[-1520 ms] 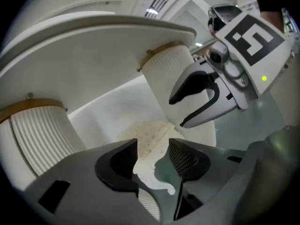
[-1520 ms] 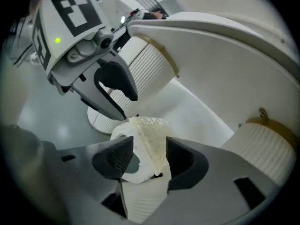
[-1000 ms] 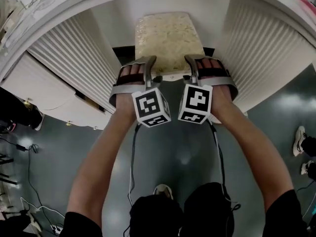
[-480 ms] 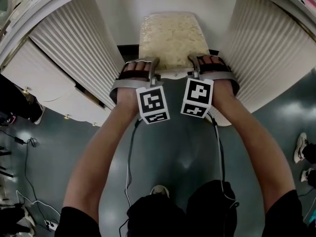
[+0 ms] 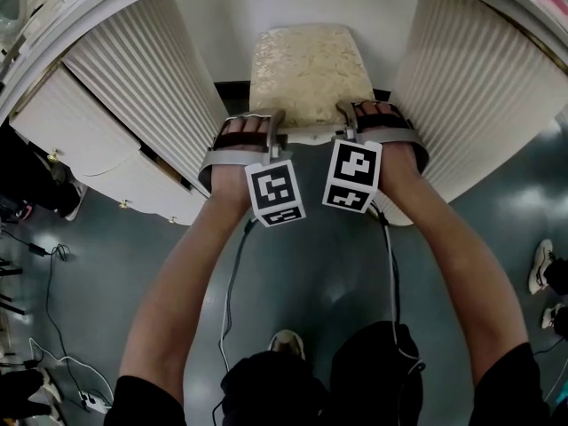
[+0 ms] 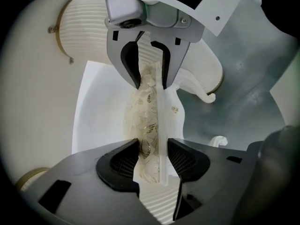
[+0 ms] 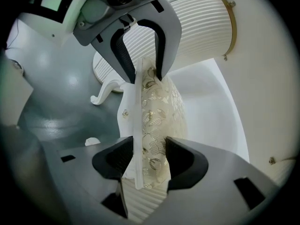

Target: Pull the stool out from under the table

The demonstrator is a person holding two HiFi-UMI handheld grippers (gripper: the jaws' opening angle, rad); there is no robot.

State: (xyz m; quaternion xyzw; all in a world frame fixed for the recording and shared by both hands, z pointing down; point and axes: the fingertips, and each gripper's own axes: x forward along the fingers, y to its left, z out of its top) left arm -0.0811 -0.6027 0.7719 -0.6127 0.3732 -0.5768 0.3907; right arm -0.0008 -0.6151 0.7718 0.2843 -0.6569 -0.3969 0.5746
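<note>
From where I stand the stool [image 5: 309,69] sits tucked under the table [image 5: 106,9], its cream flowered seat showing between two fluted pedestals [image 5: 142,78], front edge towards the person. The left gripper [image 6: 153,156] and the right gripper [image 7: 149,156] have both just been closing, and each now has its pads on that front edge, cushion on one side and the white seat rail on the other. To do this well, I would let both grips firm up evenly before any pull. Then draw straight back with both hands together and the seat level, so that the stool runs clean between the pedestals and does not slew into one. Only the head view shows how narrow that gap is and the grey floor [image 5: 328,273] behind to back into. Only the gripper views show the pinch itself, and each also shows the other gripper clamped further along the same edge.
</note>
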